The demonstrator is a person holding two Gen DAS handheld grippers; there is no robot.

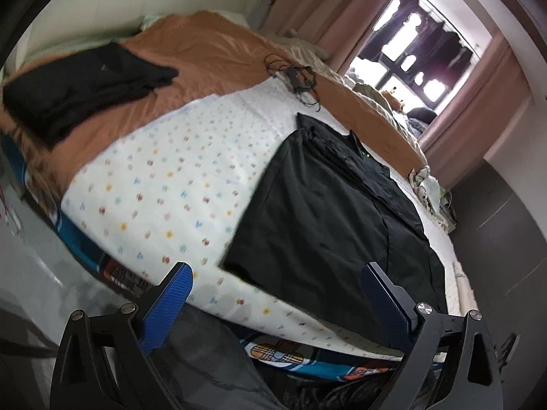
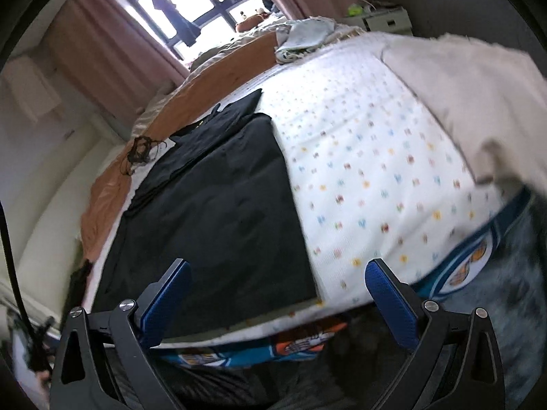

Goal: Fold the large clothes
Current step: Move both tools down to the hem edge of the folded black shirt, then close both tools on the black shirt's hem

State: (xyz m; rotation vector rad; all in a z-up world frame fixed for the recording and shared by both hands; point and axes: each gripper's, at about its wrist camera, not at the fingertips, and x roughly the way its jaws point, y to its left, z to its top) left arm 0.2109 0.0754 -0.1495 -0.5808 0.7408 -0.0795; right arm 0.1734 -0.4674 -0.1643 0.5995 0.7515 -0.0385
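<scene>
Two grippers hang over the near edge of a wide bed (image 1: 164, 184), and both hold nothing. The bed is covered with a white sheet (image 2: 369, 157) printed with small coloured marks. An orange blanket (image 1: 205, 51) lies across its far part, and beyond it stands a bright window (image 1: 420, 54) with pink curtains (image 2: 102, 44).

On the sheet lies a large black garment (image 1: 328, 218), spread flat, its lower hem near the bed edge and its collar end pointing to the far side. In the left wrist view it is on the right part of the bed; in the right wrist view it is on the left part. A second dark garment (image 1: 78, 89), folded, rests on the orange blanket at the far left. A tangle of black cable (image 1: 297, 78) lies at the blanket's border.

Left gripper (image 1: 277, 283): its blue fingers (image 1: 174, 297) stand wide apart above the hem, apart from the cloth. Right gripper (image 2: 278, 282): its fingers (image 2: 386, 290) are also wide apart, over the hem corner.
</scene>
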